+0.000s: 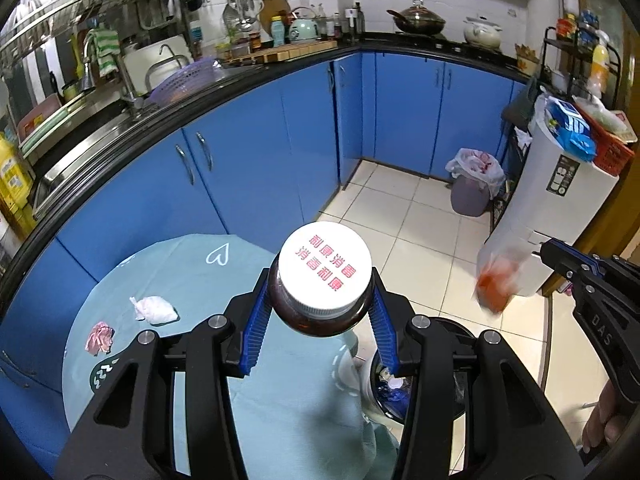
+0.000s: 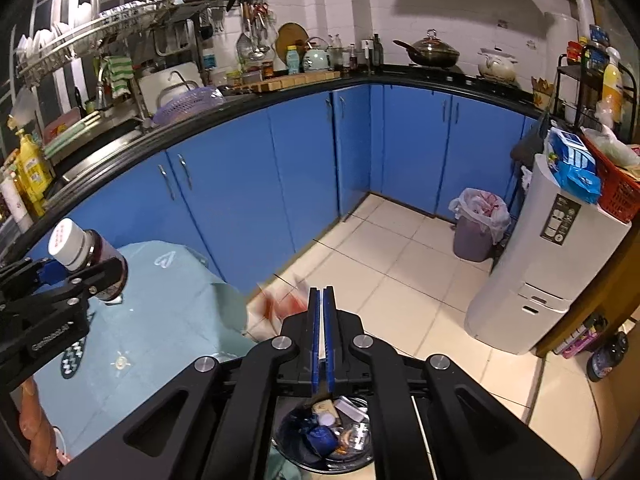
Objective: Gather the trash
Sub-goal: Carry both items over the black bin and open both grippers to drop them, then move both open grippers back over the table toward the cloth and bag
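Observation:
My left gripper [image 1: 322, 312] is shut on a brown bottle with a white cap [image 1: 325, 268], held above the round table with the pale blue cloth [image 1: 192, 272]; the bottle also shows in the right wrist view [image 2: 86, 252]. My right gripper [image 2: 322, 292] is shut on a clear plastic bag with orange-red contents [image 1: 498, 276], which hangs blurred from its tips [image 2: 284, 300] above the floor. A black trash bin [image 2: 328, 432] with several scraps sits below both grippers. A white tissue wad [image 1: 154, 310] and a pink crumpled paper [image 1: 99, 338] lie on the cloth.
Blue cabinets [image 1: 256, 152] under a black counter run behind the table. A small lined bin [image 1: 472, 188] stands in the far corner. A white appliance [image 1: 560, 208] with a red basket on top stands at the right. The floor is tiled [image 2: 384, 272].

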`<state>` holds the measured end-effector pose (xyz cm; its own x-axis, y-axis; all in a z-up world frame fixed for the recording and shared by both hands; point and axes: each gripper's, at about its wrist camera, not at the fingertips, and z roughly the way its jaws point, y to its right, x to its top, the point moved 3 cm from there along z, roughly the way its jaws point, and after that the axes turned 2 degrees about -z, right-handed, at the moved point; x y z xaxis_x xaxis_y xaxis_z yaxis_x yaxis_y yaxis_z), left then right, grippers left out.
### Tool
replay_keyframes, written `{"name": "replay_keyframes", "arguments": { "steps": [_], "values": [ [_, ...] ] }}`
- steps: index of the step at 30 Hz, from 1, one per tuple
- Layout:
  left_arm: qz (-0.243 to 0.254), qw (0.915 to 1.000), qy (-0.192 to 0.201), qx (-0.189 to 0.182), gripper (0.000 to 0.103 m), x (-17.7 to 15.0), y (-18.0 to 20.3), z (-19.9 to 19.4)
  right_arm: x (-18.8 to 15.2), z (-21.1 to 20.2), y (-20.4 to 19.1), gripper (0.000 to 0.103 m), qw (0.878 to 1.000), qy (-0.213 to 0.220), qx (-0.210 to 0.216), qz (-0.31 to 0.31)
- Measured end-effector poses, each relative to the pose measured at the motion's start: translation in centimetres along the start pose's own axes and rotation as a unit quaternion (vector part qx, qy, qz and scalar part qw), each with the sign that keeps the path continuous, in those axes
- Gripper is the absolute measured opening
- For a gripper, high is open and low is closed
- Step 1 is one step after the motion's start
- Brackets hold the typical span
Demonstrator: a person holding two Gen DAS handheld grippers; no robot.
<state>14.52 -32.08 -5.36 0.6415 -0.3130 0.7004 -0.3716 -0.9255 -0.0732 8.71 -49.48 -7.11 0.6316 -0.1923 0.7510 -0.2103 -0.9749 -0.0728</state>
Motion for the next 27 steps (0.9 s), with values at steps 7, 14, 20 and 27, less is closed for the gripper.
{"name": "replay_keyframes", "arguments": {
  "steps": [7, 14, 20, 27],
  "values": [
    [0.017, 0.9998, -0.002, -0.009, 0.047, 0.4, 2.2, 0.3, -0.2, -0.5, 1.8, 0.074, 0.999, 0.021, -0.037, 0.007],
    [0.043, 0.9988, -0.003, -0.025, 0.047, 0.4, 5.0, 0.4, -0.4, -0.4, 4.6, 0.078, 0.997, 0.018, -0.066, 0.031],
    [0.061, 0.9974, -0.003, -0.038, 0.047, 0.7, 7.4, 0.6, -0.4, -0.6, 6.5, 0.085, 0.995, 0.021, -0.085, 0.042],
    [0.081, 0.9952, -0.005, -0.054, 0.047, 1.1, 10.0, 0.9, -0.3, -0.6, 8.7, 0.088, 0.993, 0.019, -0.098, 0.062]
  ]
}}
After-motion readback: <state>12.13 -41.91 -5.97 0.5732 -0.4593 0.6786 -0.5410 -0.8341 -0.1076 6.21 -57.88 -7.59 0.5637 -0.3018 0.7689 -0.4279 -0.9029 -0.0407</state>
